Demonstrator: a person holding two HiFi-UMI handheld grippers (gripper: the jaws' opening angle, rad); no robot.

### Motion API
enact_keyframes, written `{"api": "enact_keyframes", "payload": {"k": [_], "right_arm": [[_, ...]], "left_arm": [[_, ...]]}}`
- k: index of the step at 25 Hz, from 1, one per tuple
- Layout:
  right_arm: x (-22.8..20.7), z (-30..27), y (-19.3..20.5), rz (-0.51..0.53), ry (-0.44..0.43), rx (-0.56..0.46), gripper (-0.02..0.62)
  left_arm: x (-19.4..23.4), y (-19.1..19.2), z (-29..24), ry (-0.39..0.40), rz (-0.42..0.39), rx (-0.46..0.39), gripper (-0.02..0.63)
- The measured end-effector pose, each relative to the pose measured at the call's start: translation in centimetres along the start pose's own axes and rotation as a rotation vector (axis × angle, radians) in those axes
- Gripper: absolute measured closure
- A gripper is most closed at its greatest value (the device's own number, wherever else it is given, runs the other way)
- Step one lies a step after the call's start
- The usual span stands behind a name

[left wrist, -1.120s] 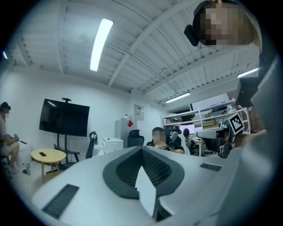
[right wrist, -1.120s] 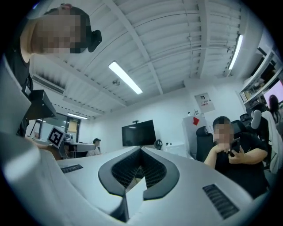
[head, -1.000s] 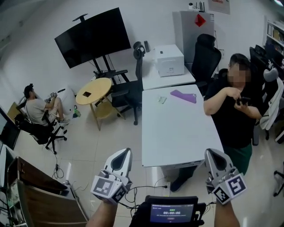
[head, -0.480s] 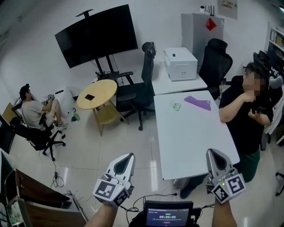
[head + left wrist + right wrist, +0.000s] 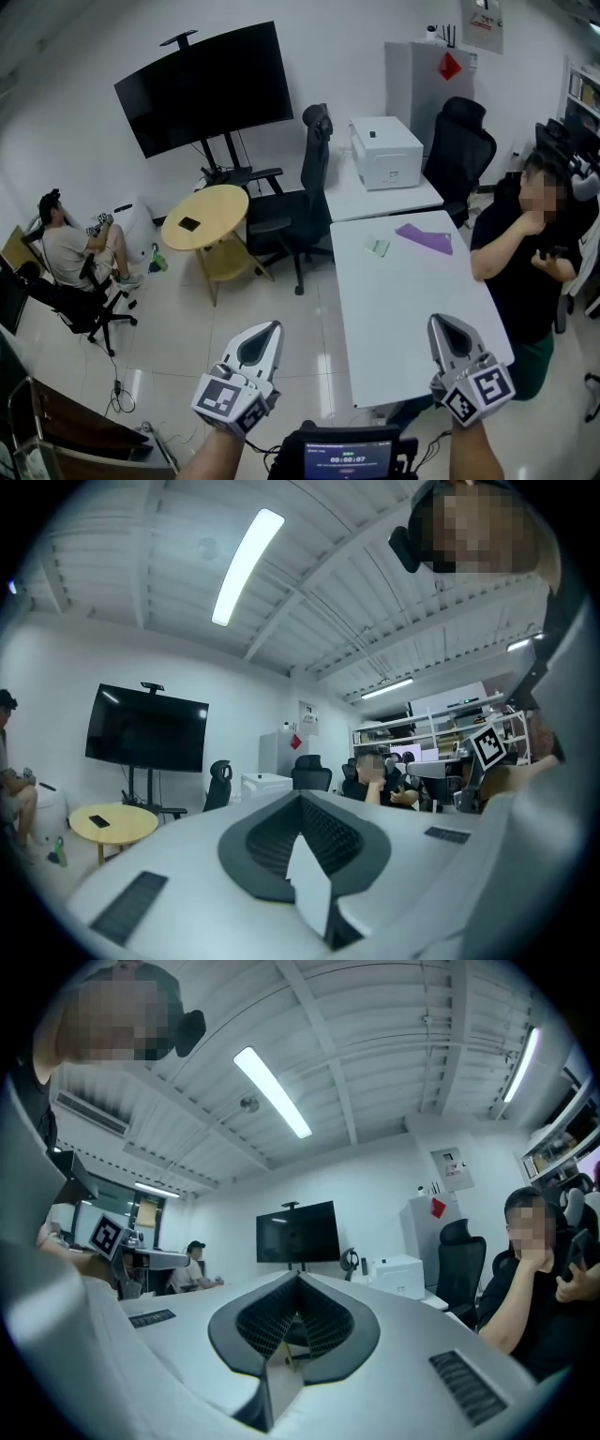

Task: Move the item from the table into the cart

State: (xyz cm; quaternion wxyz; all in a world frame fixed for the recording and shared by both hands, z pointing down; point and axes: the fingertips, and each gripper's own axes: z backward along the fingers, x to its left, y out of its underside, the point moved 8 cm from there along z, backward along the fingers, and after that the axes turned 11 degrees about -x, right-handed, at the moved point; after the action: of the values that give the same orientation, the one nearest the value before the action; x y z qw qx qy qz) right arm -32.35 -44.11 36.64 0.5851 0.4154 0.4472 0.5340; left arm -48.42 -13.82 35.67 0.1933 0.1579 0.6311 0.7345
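White left tool [image 5: 261, 339] and right tool [image 5: 448, 334], side by side, level, jaws fully together.

My left gripper [image 5: 263, 330] and right gripper [image 5: 442, 324] point level in front of me, jaws together and empty. Ahead of the right one stands the white worktop [image 5: 403, 319], with a purple item [image 5: 424, 237] and a small pale packet [image 5: 377, 247] near its far end. A person [image 5: 520, 262] sits at its right edge.
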Motion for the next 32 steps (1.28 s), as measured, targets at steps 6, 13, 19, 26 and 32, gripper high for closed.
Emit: {"api": "enact_keyframes", "payload": {"k": [6, 13, 19, 26, 32], "right_arm": [[-0.7, -11.4, 6.0, 0.006, 0.082, 0.028, 0.592], [2.4, -28.9, 13.4, 0.048, 0.223, 0.06, 0.592], [4.2, -40.2, 15.8, 0.047, 0.282, 0.089, 0.592], [-1.6, -46.9, 19.6, 0.052, 0.329, 0.094, 0.558], [-10.6, -50.8, 20.2, 0.038, 0.354, 0.08, 0.558]], "left_arm": [[12.0, 5.1, -7.5, 0.063, 0.05, 0.017, 0.604], [30.8, 10.0, -15.7, 0.212, 0.044, 0.048, 0.604], [41.1, 11.3, -21.7, 0.297, 0.103, 0.074, 0.604], [45.6, 15.2, -31.3, 0.352, 0.1, 0.092, 0.604], [44.3, 16.3, -42.4, 0.399, 0.083, 0.11, 0.604]]}}
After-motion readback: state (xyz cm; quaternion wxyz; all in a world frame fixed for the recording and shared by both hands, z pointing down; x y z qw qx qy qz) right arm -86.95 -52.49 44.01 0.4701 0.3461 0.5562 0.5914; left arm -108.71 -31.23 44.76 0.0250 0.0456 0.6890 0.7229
